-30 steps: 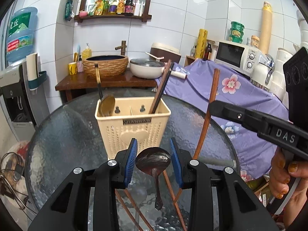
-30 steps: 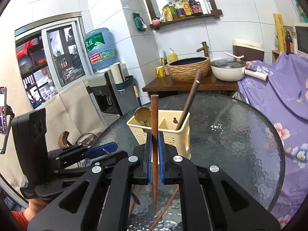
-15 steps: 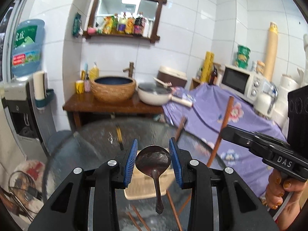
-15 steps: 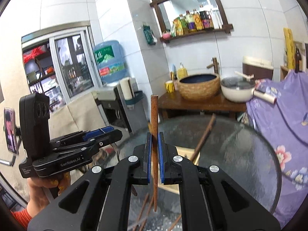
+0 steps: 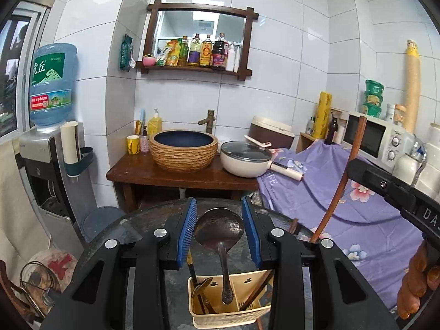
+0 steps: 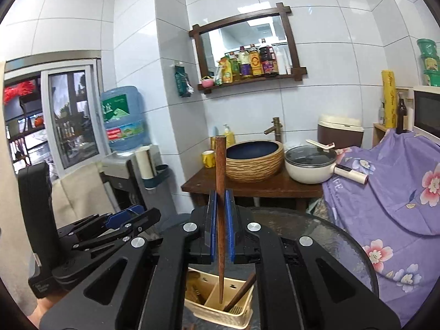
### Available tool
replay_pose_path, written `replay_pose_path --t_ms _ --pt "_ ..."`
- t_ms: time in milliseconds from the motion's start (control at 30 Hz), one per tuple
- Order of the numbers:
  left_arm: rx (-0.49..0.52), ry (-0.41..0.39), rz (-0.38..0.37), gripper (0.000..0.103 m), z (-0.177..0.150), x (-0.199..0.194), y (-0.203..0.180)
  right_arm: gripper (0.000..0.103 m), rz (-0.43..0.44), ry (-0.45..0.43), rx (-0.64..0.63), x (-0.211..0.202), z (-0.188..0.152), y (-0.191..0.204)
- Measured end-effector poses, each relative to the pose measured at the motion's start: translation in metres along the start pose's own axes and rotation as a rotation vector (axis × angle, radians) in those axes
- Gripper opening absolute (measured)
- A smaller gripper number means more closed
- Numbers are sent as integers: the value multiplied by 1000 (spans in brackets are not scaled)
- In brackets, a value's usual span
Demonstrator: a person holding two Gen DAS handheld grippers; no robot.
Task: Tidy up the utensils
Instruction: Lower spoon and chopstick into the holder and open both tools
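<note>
At about 6 o'clock in both wrist views I have the cream utensil caddy (image 5: 228, 312) on the glass table (image 5: 115, 231), already holding a brass-bowled spoon (image 5: 200, 288) in its left compartment and a dark chopstick (image 5: 257, 291) leaning in the right one.

My left gripper (image 5: 219, 231) has its blue pads set about a spoon-bowl's width apart, clasping the bowl of a dark metal spoon (image 5: 219, 231) by its edges. The handle hangs straight down, its tip over the caddy's middle compartment, whether inside the rim I cannot tell.

At 3 o'clock in the left view, my right gripper (image 6: 220, 231) is closed narrowly on a reddish wooden chopstick (image 6: 220, 192), held upright, lower tip poised over the caddy's middle-right slot.

I judge this the drop-in step for both utensils. Next I'd lower each tip below the rim, keep the two tools from colliding, then part the pads.
</note>
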State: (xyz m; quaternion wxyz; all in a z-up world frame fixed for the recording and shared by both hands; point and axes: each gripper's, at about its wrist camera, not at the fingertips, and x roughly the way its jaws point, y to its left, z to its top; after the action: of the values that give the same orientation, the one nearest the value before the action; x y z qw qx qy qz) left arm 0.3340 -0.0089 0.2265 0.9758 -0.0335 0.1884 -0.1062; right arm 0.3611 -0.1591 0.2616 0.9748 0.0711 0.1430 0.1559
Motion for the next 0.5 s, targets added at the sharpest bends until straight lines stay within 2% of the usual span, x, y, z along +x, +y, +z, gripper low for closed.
replay_pose_path --t_ms 267,500 --pt "-22 3 12 33 -40 20 7 7 -41 51 6 34 -51 -9" --pt "-26 51 2 33 -69 32 7 7 -38 106 34 50 -85 -17"
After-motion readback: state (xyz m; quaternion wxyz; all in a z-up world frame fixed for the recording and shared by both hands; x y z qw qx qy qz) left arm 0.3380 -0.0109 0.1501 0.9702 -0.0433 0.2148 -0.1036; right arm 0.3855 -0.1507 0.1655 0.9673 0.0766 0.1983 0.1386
